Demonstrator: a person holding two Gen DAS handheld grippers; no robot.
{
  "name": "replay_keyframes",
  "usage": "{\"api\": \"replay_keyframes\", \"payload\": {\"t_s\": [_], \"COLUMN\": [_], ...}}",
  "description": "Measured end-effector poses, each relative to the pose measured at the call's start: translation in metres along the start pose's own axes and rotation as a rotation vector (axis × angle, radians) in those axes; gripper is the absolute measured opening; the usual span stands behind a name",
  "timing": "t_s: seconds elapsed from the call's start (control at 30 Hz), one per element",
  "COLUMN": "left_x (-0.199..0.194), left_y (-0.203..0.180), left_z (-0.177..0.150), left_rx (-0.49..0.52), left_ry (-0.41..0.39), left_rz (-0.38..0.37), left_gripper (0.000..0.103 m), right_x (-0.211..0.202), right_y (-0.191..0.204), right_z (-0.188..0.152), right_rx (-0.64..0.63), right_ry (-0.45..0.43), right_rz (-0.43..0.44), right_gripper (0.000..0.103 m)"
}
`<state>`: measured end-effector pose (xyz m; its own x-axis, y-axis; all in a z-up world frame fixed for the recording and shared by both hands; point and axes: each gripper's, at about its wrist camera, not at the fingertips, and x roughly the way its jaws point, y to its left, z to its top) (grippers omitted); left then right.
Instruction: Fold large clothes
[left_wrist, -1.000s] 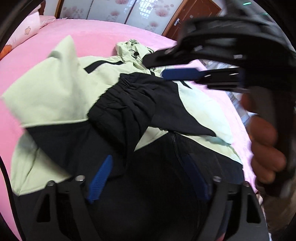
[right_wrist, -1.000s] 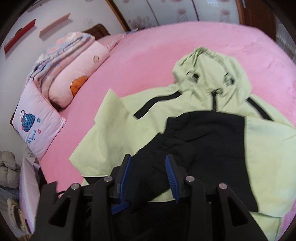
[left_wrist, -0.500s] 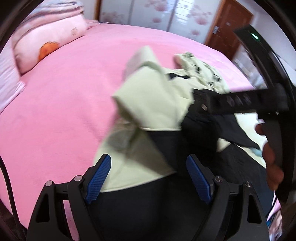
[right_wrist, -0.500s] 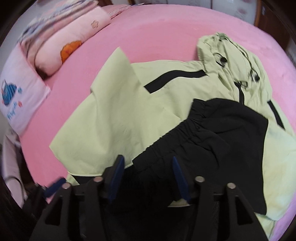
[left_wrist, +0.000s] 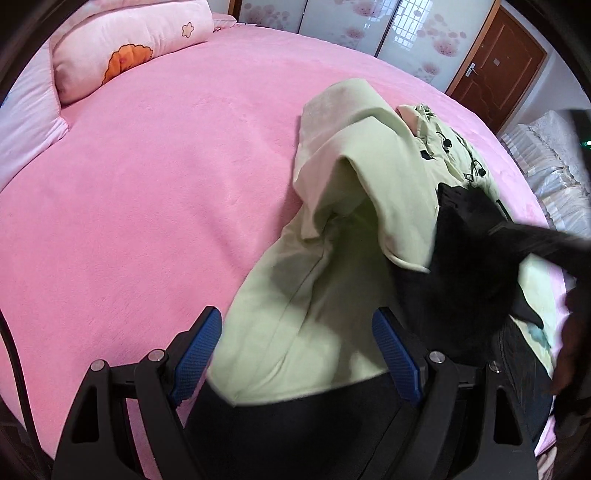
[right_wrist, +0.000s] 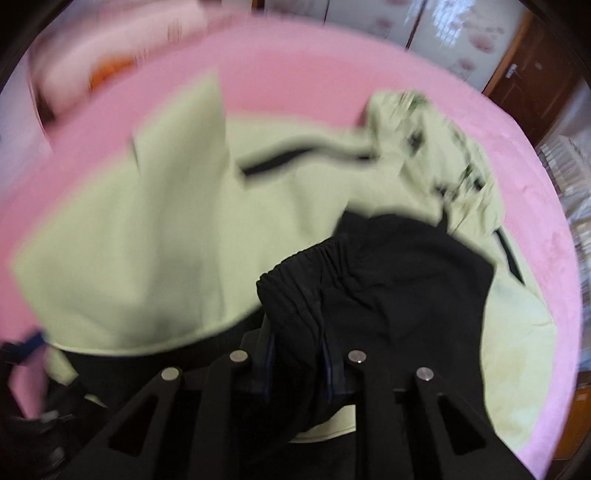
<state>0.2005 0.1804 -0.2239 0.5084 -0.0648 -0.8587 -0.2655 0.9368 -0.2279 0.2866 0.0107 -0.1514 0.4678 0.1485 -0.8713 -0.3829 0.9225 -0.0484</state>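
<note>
A pale green and black hooded jacket (left_wrist: 369, 192) lies on the pink bed (left_wrist: 147, 192); it also shows in the blurred right wrist view (right_wrist: 147, 236). Its green left sleeve is bunched and folded inward. My left gripper (left_wrist: 297, 343) is open, its blue pads on either side of the green sleeve fabric near the hem. My right gripper (right_wrist: 297, 354) is shut on the black elastic cuff (right_wrist: 295, 280) of the black sleeve, which lies across the jacket's front. The hood (right_wrist: 424, 147) points toward the far side.
A pink pillow (left_wrist: 122, 51) with an orange flower and folded bedding lie at the bed's far left. A brown door (left_wrist: 495, 62) and wardrobe panels stand behind. White lace bedding (left_wrist: 546, 166) is at the right.
My left gripper has swung left and low over the green sleeve, still open. My right gripper has narrowed from a loose hold to shut on the black cuff and is moving; its view is blurred.
</note>
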Motion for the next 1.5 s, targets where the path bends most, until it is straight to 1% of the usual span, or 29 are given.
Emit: {"api": "replay_keyframes", "payload": {"t_s": [0.03,0.1,0.13,0.2,0.23,0.27,0.3,0.37,0.4,0.43,0.47,0.5,0.57,0.6,0.63,0.7,0.8,0.93,1.03,1.07,1.1,1.13,1.17,1.2,1.23,1.27,1.33,1.43,1.5], "left_x": [0.002,0.007,0.011,0.018,0.023,0.028,0.032,0.038,0.041,0.043,0.044,0.045,0.05,0.05,0.049,0.044,0.039,0.034,0.032,0.031,0.031,0.031,0.031,0.03,0.029,0.026,0.021,-0.001,-0.018], "left_y": [-0.002,-0.007,-0.01,-0.015,-0.018,-0.021,-0.023,-0.024,-0.026,-0.027,-0.028,-0.028,-0.03,-0.029,-0.028,-0.025,-0.022,-0.023,-0.027,-0.029,-0.031,-0.033,-0.034,-0.036,-0.037,-0.039,-0.041,-0.037,-0.032], "left_z": [0.003,0.009,0.012,0.018,0.021,0.023,0.024,0.026,0.026,0.026,0.027,0.027,0.03,0.031,0.031,0.03,0.027,0.023,0.023,0.023,0.023,0.024,0.024,0.025,0.025,0.026,0.03,0.039,0.047], "left_rx": [-0.003,-0.011,-0.018,-0.029,-0.033,-0.034,-0.035,-0.036,-0.031,-0.023,-0.009,-0.001,0.002,0.0,-0.001,0.002,0.023,0.057,0.074,0.083,0.09,0.093,0.095,0.098,0.101,0.111,0.136,0.194,0.237], "left_ry": [-0.005,-0.018,-0.022,-0.027,-0.022,-0.015,-0.006,0.006,0.012,0.014,0.018,0.02,0.023,0.024,0.023,0.021,0.022,0.025,0.021,0.016,0.014,0.012,0.013,0.017,0.019,0.028,0.054,0.109,0.11], "left_rz": [0.002,0.003,0.003,0.006,0.01,0.008,0.012,0.024,0.03,0.032,0.038,0.037,0.036,0.033,0.027,0.02,0.02,0.027,0.028,0.027,0.027,0.028,0.027,0.024,0.022,0.014,-0.012,-0.141,-0.206], "left_gripper": [0.083,0.083,0.083,0.082,0.082,0.082,0.082,0.081,0.079,0.075,0.074,0.074,0.074,0.074,0.074,0.074,0.074,0.074,0.074,0.074,0.074,0.074,0.074,0.074,0.072,0.07,0.069,0.069,0.069], "right_x": [-0.016,-0.05,-0.06,-0.062,-0.057,-0.047,-0.033,-0.006,0.004,0.01,0.014,0.015,0.021,0.025,0.029,0.042,0.055,0.054,0.049,0.047,0.045,0.042,0.042,0.043,0.044,0.045,0.037,0.014,-0.006], "right_y": [-0.012,-0.045,-0.063,-0.095,-0.113,-0.132,-0.151,-0.18,-0.195,-0.208,-0.217,-0.224,-0.235,-0.238,-0.238,-0.239,-0.238,-0.242,-0.251,-0.254,-0.257,-0.257,-0.255,-0.251,-0.246,-0.239,-0.229,-0.221,-0.214], "right_z": [0.002,0.003,0.001,-0.004,-0.011,-0.02,-0.031,-0.056,-0.067,-0.077,-0.086,-0.091,-0.092,-0.09,-0.088,-0.082,-0.075,-0.075,-0.079,-0.08,-0.081,-0.08,-0.078,-0.077,-0.076,-0.075,-0.072,-0.066,-0.06], "right_rx": [0.016,0.077,0.118,0.21,0.256,0.306,0.357,0.448,0.499,0.545,0.591,0.624,0.657,0.666,0.67,0.7,0.751,0.749,0.768,0.783,0.786,0.769,0.737,0.695,0.661,0.622,0.539,0.446,0.36], "right_ry": [-0.066,-0.228,-0.271,-0.289,-0.272,-0.235,-0.183,-0.052,-0.003,0.021,0.037,0.039,0.04,0.043,0.052,0.092,0.144,0.195,0.206,0.198,0.182,0.172,0.178,0.194,0.22,0.243,0.211,0.122,0.048], "right_rz": [0.033,0.104,0.112,0.121,0.141,0.167,0.187,0.24,0.283,0.336,0.389,0.433,0.482,0.494,0.506,0.569,0.628,0.628,0.63,0.627,0.61,0.573,0.556,0.529,0.501,0.469,0.401,0.342,0.271], "right_gripper": [0.019,0.021,0.022,0.029,0.033,0.039,0.041,0.042,0.043,0.044,0.044,0.048,0.056,0.057,0.058,0.058,0.058,0.058,0.058,0.058,0.057,0.054,0.04,0.018,0.01,0.01,0.009,0.009,0.009]}}
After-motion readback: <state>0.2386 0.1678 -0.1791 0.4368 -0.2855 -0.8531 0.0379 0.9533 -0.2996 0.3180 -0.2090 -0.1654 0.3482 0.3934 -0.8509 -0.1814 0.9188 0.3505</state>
